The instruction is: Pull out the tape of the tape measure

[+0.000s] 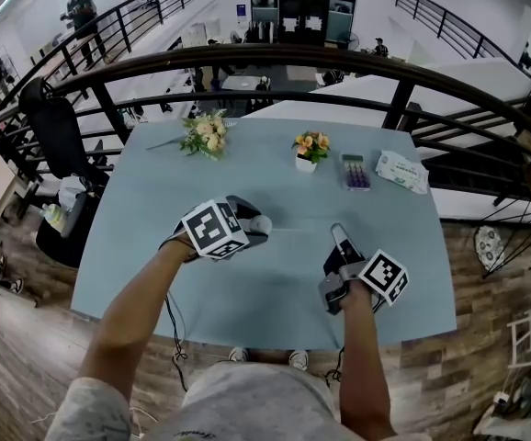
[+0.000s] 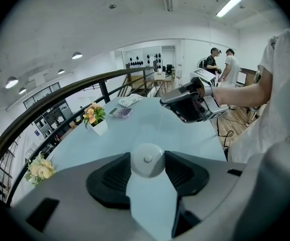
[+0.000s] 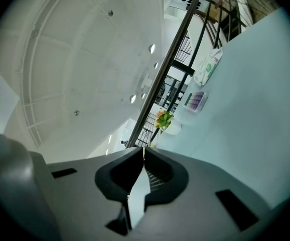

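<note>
A: Step in hand?

B: Start of the pull, by my reading. Left gripper (image 2: 147,167) clamps the round white tape measure (image 1: 260,224), jaws partway apart with both pads against the case. It sits well on the near side of the white pot (image 1: 306,163), a little to its left, above the table (image 1: 247,292).

A: Right gripper?

B: Right gripper (image 1: 337,234), also near side of the pot, slightly to its right. Jaws closed tip to tip. Cannot tell if a tape end is pinched there; no tape shows stretched between the two tools.

A: Next move?

B: If the tip is caught, draw the right tool away from the case while the left keeps it steady. If not, open up, find the tab at the case edge, and nip it first.

A: Containers?

B: The pot holds orange flowers (image 1: 311,143). A calculator (image 1: 355,172) lies just right of the pot, a closed wipes pack (image 1: 401,171) beyond that. A loose bouquet (image 1: 207,136) lies to the pot's left, in no container.
</note>
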A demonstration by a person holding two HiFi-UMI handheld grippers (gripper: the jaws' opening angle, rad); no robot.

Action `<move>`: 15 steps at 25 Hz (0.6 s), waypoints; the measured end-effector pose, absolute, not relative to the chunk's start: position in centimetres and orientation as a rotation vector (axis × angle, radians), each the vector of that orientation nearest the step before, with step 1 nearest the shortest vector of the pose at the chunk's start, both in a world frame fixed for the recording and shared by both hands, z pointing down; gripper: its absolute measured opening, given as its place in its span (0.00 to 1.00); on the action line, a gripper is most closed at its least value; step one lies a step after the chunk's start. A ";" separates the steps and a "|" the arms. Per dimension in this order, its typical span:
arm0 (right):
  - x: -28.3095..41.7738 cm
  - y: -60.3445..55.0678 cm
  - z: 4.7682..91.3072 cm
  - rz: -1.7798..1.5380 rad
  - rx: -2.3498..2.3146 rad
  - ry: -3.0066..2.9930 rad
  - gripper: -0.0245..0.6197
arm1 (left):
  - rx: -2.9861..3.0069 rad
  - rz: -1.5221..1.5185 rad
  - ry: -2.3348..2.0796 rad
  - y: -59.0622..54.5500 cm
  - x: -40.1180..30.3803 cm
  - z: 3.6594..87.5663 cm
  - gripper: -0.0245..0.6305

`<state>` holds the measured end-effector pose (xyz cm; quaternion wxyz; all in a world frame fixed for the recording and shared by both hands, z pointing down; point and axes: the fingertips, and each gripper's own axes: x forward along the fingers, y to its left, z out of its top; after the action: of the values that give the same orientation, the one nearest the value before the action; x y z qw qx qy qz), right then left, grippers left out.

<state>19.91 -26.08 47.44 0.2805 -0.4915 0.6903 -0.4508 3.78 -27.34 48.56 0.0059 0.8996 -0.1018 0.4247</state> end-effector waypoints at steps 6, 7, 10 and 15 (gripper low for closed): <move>21.4 -25.9 47.6 -1.186 -1.363 1.809 0.06 | 2.803 1.372 -0.327 -27.3 3.1 49.1 0.36; 21.8 -25.8 47.6 -1.184 -1.365 1.807 0.06 | 2.797 1.365 -0.333 -27.4 2.9 49.1 0.36; 22.2 -25.8 47.3 -1.171 -1.375 1.810 0.06 | 2.788 1.353 -0.353 -27.5 2.3 49.0 0.36; 22.8 -25.6 47.3 -1.157 -1.399 1.797 0.06 | 2.775 1.360 -0.391 -27.9 1.2 49.0 0.36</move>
<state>22.78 -25.62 47.26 0.2894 -0.5243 0.6734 -0.4335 1.23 -27.89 49.04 0.0134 0.8907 -0.1255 0.4367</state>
